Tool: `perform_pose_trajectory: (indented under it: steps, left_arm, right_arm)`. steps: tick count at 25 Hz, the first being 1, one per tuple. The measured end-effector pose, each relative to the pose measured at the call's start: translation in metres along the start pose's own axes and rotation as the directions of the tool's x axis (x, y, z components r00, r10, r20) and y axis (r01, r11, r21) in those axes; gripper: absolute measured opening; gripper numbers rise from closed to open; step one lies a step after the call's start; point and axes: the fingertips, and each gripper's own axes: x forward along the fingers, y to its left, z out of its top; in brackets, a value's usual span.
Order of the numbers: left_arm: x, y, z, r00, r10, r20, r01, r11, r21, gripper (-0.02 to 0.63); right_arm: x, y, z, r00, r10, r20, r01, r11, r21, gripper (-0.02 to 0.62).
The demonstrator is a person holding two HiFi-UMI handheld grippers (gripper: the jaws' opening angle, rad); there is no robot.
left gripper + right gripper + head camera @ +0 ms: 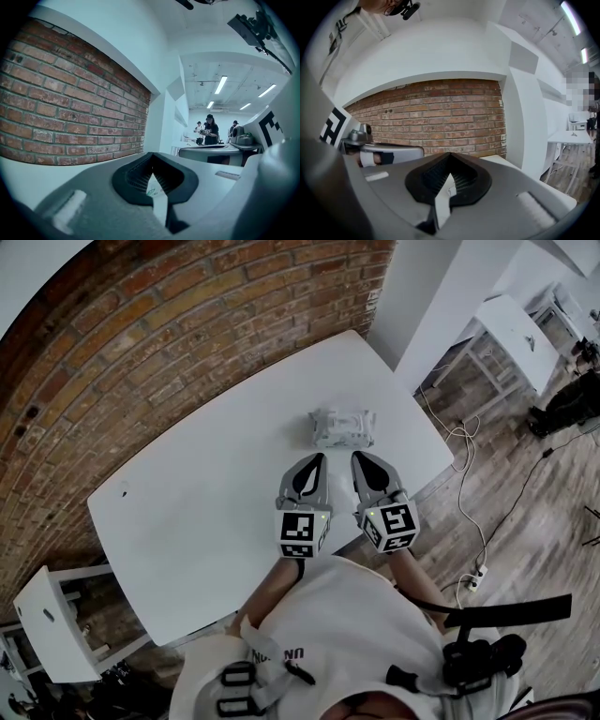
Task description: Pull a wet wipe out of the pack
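The wet wipe pack (pixel 342 427), white and crinkled, lies flat near the far right edge of the white table (pixel 216 512). Both grippers hover side by side just short of its near edge and point at it. My left gripper (pixel 320 458) is shut, its dark ribbed pads meeting at the tip (pixel 151 157); a sliver of the pack (pixel 153 189) shows through the gap below. My right gripper (pixel 357 457) is shut too (pixel 450 157), and I see nothing caught between its tips. No wipe sticks out of the pack.
A brick wall (pixel 141 352) runs behind the table and a white pillar (pixel 422 306) stands at its right corner. A second white table (pixel 511 334) and cables (pixel 464 442) are on the wooden floor to the right. A white stool (pixel 52 620) is at lower left. People stand far off (pixel 209 129).
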Motion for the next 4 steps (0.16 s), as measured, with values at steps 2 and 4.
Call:
perform_pose_trajectory:
  steps: [2,4]
  left_arm:
    - [0.0008,-0.0008,0.0001,1.0,-0.002,0.001,0.002,1.0,0.001,0.003]
    - [0.0016,-0.002,-0.0002,1.0,-0.004,0.001,0.004,1.0,-0.002,0.003]
  right_arm:
    - [0.0,-0.001,0.0005,1.0,0.002,0.004,-0.002,1.0,0.005,0.005]
    - [0.0,-0.0022,0.0007,1.0,0.003,0.007,-0.003,1.0,0.011,0.006]
